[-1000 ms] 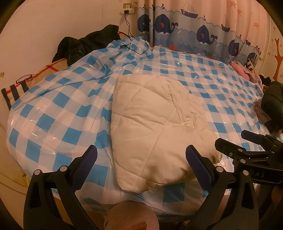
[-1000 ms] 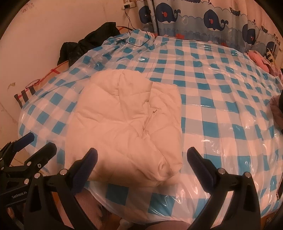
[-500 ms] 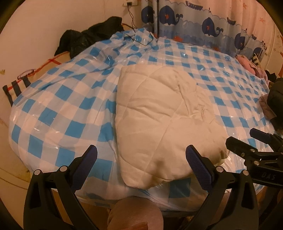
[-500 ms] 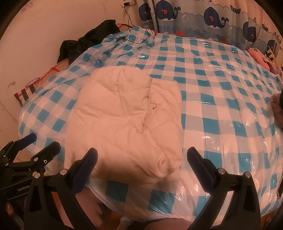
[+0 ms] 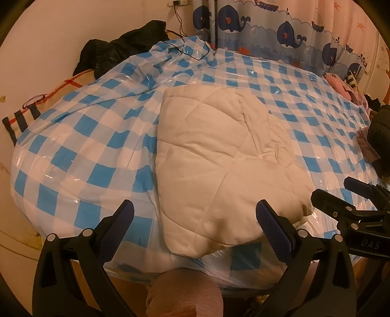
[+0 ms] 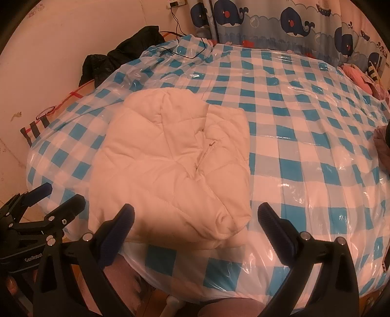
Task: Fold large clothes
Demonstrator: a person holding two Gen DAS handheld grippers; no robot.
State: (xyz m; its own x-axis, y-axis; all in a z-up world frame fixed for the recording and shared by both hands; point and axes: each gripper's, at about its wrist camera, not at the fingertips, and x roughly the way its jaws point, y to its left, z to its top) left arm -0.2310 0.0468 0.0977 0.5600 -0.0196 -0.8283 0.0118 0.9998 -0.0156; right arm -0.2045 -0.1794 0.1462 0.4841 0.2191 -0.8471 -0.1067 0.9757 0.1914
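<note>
Quilted cream jacket [image 5: 219, 156] lies gathered into a compact padded bundle on a bed, straight ahead of both claws and reaching almost to the near edge below them. Left gripper [image 5: 195, 226] and right gripper [image 6: 195, 226] hover side by side just short of that edge, each with its jaws spread wide and nothing between them; neither touches the cloth. Judging by the bundle's tidy outline, with a sleeve or side panel laid over the top and a zip pull showing along the middle, the folding looks largely done; a rounded cuff end bulging at the near right corner may yet want tucking or squaring. Beneath the jacket, a glossy blue-and-white checked plastic sheet [image 6: 304, 151] covers the mattress. Beyond the claws, a dark garment [image 5: 121, 51] is heaped against the wall at far left, whale-print curtains [image 6: 280, 19] hang behind, and a cable trails down from a wall socket [image 5: 179, 3].
</note>
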